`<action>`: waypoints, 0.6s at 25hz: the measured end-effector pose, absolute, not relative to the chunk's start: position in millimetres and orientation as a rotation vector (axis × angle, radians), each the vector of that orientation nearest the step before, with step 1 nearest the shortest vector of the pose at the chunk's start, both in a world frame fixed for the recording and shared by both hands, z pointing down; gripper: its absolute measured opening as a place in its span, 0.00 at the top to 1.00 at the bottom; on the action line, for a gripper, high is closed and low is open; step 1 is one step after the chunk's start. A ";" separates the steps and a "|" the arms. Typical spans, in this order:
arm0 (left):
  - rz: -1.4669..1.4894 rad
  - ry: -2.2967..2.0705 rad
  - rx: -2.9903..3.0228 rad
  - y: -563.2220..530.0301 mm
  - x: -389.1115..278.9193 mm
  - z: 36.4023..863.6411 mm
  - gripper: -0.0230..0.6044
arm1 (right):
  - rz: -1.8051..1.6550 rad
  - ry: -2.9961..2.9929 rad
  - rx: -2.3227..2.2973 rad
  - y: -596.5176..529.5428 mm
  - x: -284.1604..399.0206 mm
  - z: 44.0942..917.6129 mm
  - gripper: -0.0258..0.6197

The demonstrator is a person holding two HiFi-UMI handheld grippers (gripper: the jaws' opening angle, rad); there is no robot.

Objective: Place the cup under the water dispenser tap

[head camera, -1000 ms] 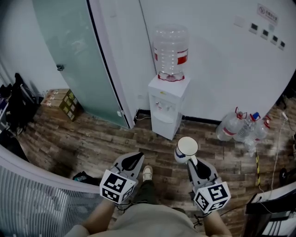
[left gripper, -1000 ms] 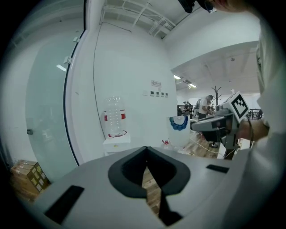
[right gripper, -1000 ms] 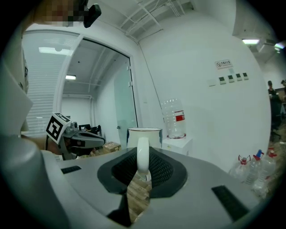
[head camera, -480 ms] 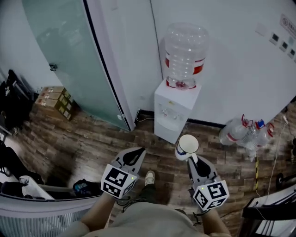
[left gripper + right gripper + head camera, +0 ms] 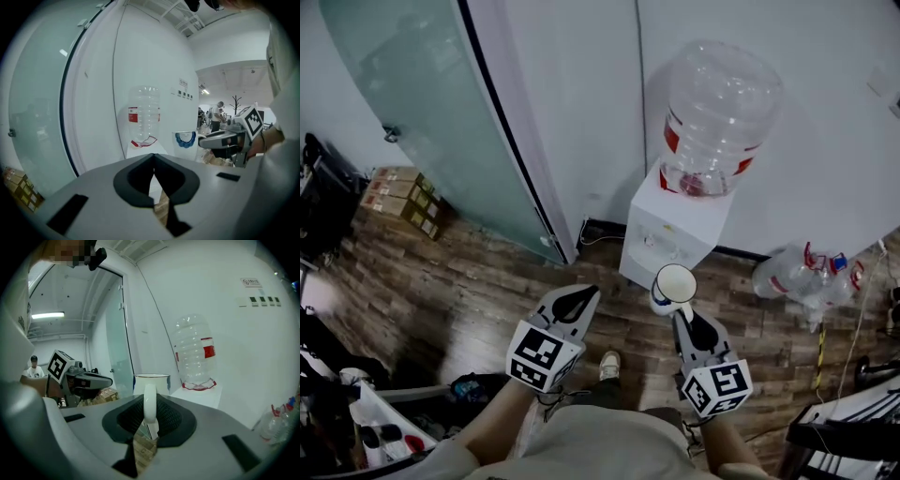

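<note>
Head view: the cup (image 5: 673,286) is held upright at the tip of the right gripper (image 5: 684,317), just in front of the water dispenser (image 5: 670,234) and not yet under its taps. The left gripper (image 5: 579,295) is carried alongside, well apart from the cup.

Left gripper view: the jaw tips are seen pressed together with nothing between them, and the cup is seen off to their right.

Right gripper view: the jaws are clamped on the cup's handle (image 5: 149,411). The cup body stands just beyond the tips, and the bottle (image 5: 194,352) is seen further ahead to the right.
</note>
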State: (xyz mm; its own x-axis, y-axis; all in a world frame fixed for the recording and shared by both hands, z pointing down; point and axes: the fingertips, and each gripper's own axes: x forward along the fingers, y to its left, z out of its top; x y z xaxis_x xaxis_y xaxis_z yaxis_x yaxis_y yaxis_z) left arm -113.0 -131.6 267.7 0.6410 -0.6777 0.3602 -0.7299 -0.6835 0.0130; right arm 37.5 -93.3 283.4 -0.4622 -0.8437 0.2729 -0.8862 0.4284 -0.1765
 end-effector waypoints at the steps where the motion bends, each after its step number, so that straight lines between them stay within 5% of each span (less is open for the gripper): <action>1: 0.485 -1.165 2.700 -141.1 -115.6 270.4 0.95 | 0.447 -2.535 1.545 -102.7 32.7 287.4 0.86; 15: 0.387 -1.229 2.639 -232.6 -123.9 357.2 0.95 | 0.468 -2.547 1.490 -207.1 -1.8 391.1 0.86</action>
